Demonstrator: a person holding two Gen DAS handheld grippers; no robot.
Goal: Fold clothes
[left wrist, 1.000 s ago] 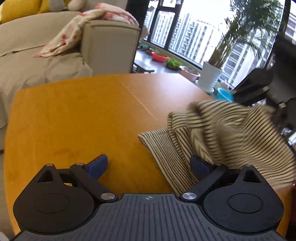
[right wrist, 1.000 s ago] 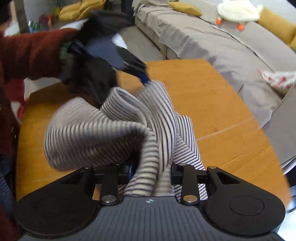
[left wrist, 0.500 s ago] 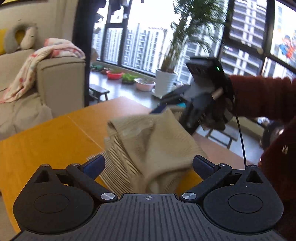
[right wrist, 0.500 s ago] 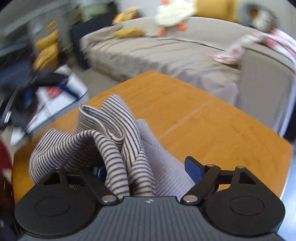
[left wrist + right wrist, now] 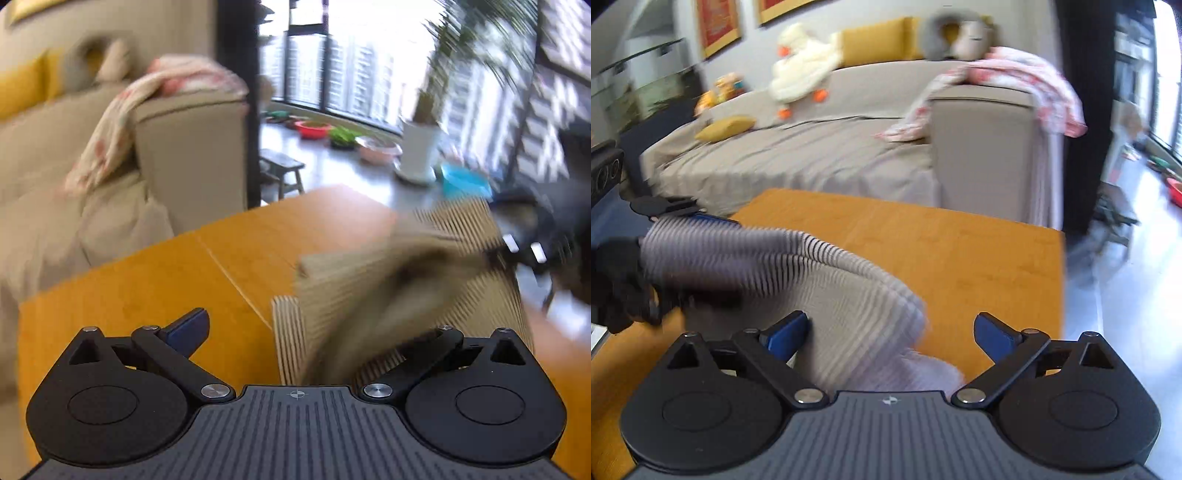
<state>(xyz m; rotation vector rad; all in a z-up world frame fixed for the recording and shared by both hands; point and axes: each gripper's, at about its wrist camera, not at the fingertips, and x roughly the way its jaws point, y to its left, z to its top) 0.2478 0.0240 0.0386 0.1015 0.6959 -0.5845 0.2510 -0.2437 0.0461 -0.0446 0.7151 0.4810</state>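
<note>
In the left wrist view, the left gripper (image 5: 295, 328) stands wide open, gripping nothing; the blurred beige, dark-striped knit garment (image 5: 402, 280) drapes over its right finger, hiding that pad, and runs from near the camera toward the far right over the orange wooden table (image 5: 147, 280). In the right wrist view, the right gripper (image 5: 890, 332) is also spread open; the garment (image 5: 827, 280) touches its left blue pad (image 5: 786, 332), its long axis stretching leftward toward the other gripper (image 5: 665, 210).

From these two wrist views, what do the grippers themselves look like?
Both the left gripper and right gripper have matte black bodies with ribbed grey centre plates, round housings, silver pivot screws, black linkage arms and blue finger pads. No cables or sleeves show clearly.
</note>
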